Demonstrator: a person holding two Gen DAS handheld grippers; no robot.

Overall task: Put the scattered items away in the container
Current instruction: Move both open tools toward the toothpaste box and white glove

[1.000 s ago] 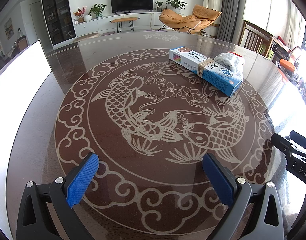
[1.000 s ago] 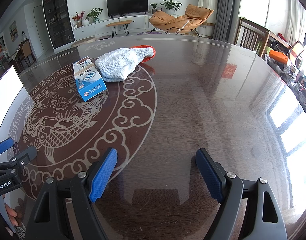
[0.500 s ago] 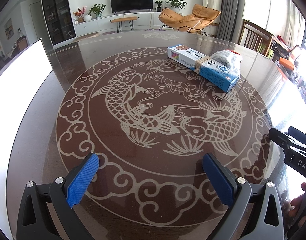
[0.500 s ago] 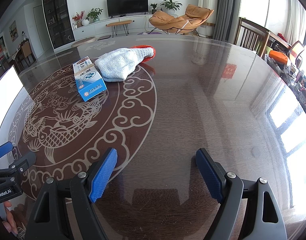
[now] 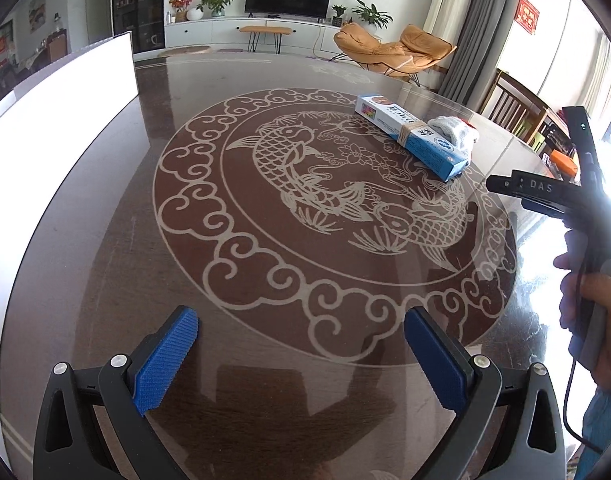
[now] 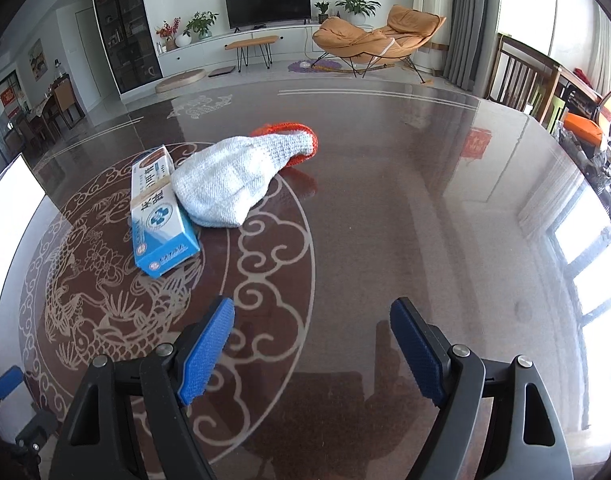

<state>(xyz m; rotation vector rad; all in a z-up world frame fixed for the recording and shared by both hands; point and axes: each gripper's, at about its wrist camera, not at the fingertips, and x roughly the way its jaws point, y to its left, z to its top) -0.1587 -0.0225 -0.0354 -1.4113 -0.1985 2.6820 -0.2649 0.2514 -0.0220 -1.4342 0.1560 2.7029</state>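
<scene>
A blue and white toothpaste box (image 5: 413, 139) (image 6: 159, 216) lies on the round glass table, wrapped with a rubber band. A white knitted glove with an orange cuff (image 6: 241, 176) (image 5: 451, 130) rests against its far side. The white container (image 5: 45, 128) (image 6: 9, 196) stands at the table's left edge. My left gripper (image 5: 301, 354) is open above the near part of the fish pattern, well short of the box. My right gripper (image 6: 311, 346) is open too, nothing between its blue pads, with the box ahead to its left.
The dark table (image 6: 425, 208) has a fish and cloud pattern (image 5: 305, 208). In the left wrist view, a hand (image 5: 597, 300) holds the other gripper's handle at the right. Wooden chairs (image 6: 521, 68) stand beyond the far right edge.
My right gripper has moved forward and left, so the box and glove are nearer. My left gripper has swung left; the container looms larger and the other hand has come into view.
</scene>
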